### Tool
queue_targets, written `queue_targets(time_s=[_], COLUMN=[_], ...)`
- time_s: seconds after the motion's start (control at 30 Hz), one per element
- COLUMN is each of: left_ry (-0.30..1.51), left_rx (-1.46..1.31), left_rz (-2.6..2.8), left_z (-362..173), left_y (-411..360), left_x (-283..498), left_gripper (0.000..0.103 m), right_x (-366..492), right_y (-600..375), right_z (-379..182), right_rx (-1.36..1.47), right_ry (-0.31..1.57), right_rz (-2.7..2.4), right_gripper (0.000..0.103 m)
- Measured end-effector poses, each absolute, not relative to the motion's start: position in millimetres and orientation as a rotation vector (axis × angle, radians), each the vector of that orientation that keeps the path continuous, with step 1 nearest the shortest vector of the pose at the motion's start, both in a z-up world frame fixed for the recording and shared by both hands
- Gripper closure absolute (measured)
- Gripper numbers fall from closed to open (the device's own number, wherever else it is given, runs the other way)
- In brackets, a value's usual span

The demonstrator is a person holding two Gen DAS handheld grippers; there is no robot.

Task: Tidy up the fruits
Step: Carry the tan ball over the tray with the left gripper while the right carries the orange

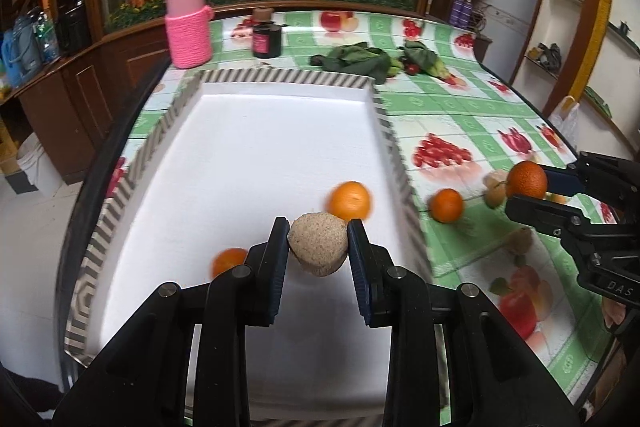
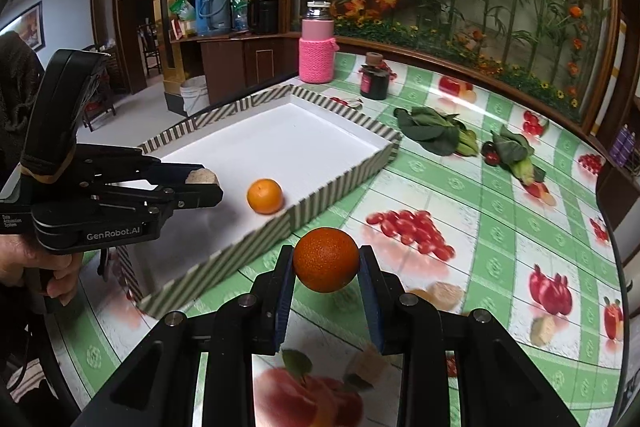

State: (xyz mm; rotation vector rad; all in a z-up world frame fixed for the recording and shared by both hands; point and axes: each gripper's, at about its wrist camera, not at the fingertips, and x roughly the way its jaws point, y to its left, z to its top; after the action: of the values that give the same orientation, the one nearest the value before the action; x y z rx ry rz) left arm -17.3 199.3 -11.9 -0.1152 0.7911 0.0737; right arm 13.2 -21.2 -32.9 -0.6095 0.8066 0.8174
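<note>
Left claw (image 1: 318,241): closing its pads on a rough tan fruit (image 1: 317,243) and holding it over the near part of the white tray (image 1: 256,147).
Right claw (image 2: 326,267): gripping a dark orange (image 2: 326,259) between both pads, hanging over the green checked surface (image 2: 480,195) just right of the tray's striped wall.
Tray contents: two oranges lying on the white floor, one (image 1: 350,201) just beyond the tan fruit, one (image 1: 228,261) near the left finger.
Loose items on the surface: one orange (image 1: 447,205) and pale tan fruit sitting right of the tray; leafy greens (image 2: 432,129) lying farther off.
Far edge: pink-sleeved jar (image 1: 187,23) and small dark jar (image 1: 267,41) standing beyond the tray.
</note>
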Motion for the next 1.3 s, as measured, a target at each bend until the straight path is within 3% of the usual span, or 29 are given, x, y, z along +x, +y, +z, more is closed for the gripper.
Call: queue_targets(time_s=[0.67, 1.3], left_ry=[0.846, 0.905], left_rx=[-0.109, -0.124], left_rz=[0.207, 0.255], left_z=[-19.3, -38.5], left_y=[247.5, 252.8], left_x=[-5.0, 17.3], left_gripper=[0.075, 0.075], right_x=[11.8, 2.8], right_y=[56.0, 60.2], right_z=[-76.6, -102.8], right_rx=[-0.477, -0.519], right_ry=[0.868, 0.898], right_rz=[0.975, 0.979], right_gripper=[0.073, 0.072])
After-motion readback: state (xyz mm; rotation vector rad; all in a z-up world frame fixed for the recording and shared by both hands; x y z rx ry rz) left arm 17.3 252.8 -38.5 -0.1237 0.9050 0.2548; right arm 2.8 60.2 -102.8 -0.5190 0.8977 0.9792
